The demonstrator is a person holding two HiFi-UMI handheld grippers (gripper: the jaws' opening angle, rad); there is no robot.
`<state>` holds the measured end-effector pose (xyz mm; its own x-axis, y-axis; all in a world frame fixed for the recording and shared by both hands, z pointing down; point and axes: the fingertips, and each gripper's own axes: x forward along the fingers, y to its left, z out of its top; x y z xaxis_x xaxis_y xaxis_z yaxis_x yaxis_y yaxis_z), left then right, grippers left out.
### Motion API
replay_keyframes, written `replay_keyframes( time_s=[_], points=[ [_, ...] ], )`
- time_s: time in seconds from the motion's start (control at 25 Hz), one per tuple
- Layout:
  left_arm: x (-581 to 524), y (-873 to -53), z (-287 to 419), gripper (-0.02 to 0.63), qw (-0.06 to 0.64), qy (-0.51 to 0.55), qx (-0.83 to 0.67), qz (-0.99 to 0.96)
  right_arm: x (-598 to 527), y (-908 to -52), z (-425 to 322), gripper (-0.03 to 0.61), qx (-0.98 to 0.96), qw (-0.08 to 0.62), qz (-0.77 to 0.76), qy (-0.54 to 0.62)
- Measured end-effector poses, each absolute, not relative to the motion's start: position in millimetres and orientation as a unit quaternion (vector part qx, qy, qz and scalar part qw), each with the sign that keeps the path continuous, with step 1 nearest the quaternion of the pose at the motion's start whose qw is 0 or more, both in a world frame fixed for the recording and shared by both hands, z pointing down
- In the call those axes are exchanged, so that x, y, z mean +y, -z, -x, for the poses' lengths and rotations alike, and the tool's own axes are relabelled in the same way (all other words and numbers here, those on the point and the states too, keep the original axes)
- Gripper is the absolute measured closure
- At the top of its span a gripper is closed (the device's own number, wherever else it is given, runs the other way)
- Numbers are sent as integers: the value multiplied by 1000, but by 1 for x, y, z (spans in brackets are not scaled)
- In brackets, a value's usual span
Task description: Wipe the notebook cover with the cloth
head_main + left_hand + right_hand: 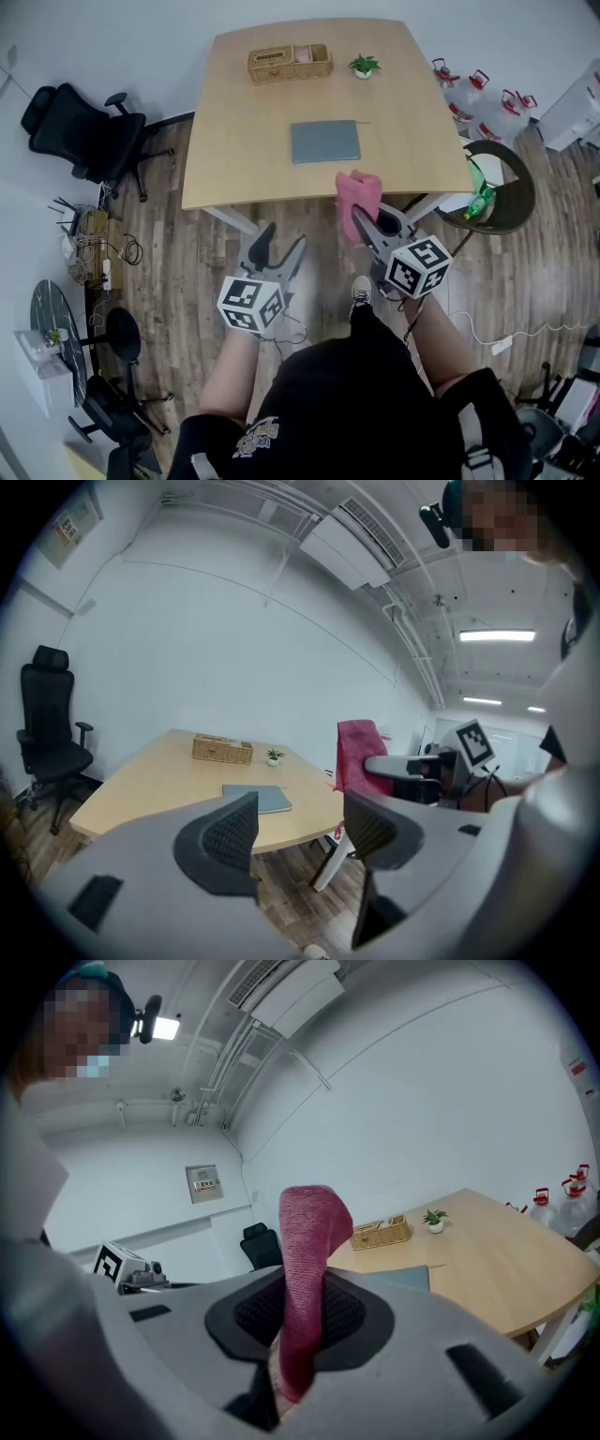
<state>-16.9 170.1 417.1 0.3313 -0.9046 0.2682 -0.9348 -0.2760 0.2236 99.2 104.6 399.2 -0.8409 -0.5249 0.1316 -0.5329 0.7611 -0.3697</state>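
Note:
A grey-blue notebook [324, 141] lies flat in the middle of the light wooden table [244, 169]; it also shows in the left gripper view as the notebook [258, 798]. My right gripper [367, 221] is shut on a pink cloth [357, 201], which stands up between its jaws just off the table's near edge; the cloth [307, 1288] fills the gap in the right gripper view. My left gripper [279, 247] hangs in front of the table over the floor, open and empty, its fingers [232, 841] well apart.
A wicker basket [289, 64] and a small potted plant [364, 67] sit at the table's far side. A black office chair [80, 131] stands left, a round dark side table [500, 187] with a green bottle right, water jugs [459, 89] behind.

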Motion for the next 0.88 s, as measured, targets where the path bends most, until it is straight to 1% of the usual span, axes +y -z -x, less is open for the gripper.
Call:
replay_keyframes(
  time_s=[0.44,0.68,0.88],
  points=[
    [67,-416,-6,353,181,-44,-622,-761,-5,-401,-119,508,-951,16,-226,-211],
    [38,-419,-14,353,184,-44,-639,-745,-37,-402,-124,508,-956,21,-203,-210],
    [28,-420,-6,353,184,-44,-641,-744,-49,-404,-117,508,-955,21,-203,-216]
  ],
)
